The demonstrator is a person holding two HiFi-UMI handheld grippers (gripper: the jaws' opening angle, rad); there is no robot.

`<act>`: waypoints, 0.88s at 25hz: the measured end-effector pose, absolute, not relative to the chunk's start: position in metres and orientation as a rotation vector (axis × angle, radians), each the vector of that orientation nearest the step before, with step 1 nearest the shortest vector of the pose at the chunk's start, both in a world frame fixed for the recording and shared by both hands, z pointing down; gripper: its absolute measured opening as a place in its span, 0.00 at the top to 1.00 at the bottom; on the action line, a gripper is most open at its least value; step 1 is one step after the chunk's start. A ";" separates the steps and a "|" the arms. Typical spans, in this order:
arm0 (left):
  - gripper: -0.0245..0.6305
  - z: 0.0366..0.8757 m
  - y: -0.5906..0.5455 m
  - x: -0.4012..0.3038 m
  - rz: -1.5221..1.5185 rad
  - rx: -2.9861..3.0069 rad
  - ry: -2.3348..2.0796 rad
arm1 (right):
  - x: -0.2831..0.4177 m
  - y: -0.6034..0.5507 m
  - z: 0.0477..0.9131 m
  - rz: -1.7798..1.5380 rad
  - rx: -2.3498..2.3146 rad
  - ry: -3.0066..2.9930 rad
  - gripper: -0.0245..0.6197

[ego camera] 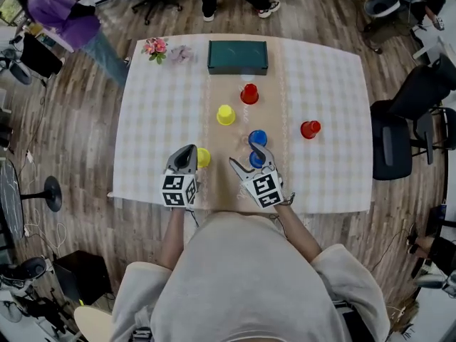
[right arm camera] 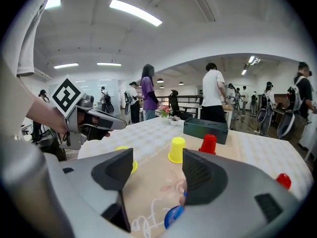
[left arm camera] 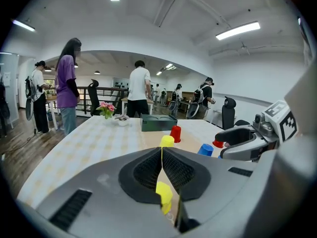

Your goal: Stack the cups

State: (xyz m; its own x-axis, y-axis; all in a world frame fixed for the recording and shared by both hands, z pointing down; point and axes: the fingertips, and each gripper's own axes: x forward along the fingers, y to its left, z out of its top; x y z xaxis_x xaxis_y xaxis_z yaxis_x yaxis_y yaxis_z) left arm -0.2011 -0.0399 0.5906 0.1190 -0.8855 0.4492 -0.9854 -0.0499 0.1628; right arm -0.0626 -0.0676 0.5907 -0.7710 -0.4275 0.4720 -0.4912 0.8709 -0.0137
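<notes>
Several small cups stand scattered on the checked table. My left gripper is shut with its pads together and nothing between them; a yellow cup sits just beyond its tip, slightly right. My right gripper is open, with a blue cup low between its fingers, by the right one. Further off are a second blue cup, an upright yellow cup, a red cup and another red cup at the right.
A dark green box lies at the table's far edge, with a pot of pink flowers and a small bowl to its left. Office chairs stand by the right side. People stand beyond the far edge.
</notes>
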 end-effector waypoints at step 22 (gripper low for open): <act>0.94 0.601 0.059 -0.297 0.253 1.656 -2.050 | -0.191 -0.004 0.641 0.147 0.227 -2.552 0.50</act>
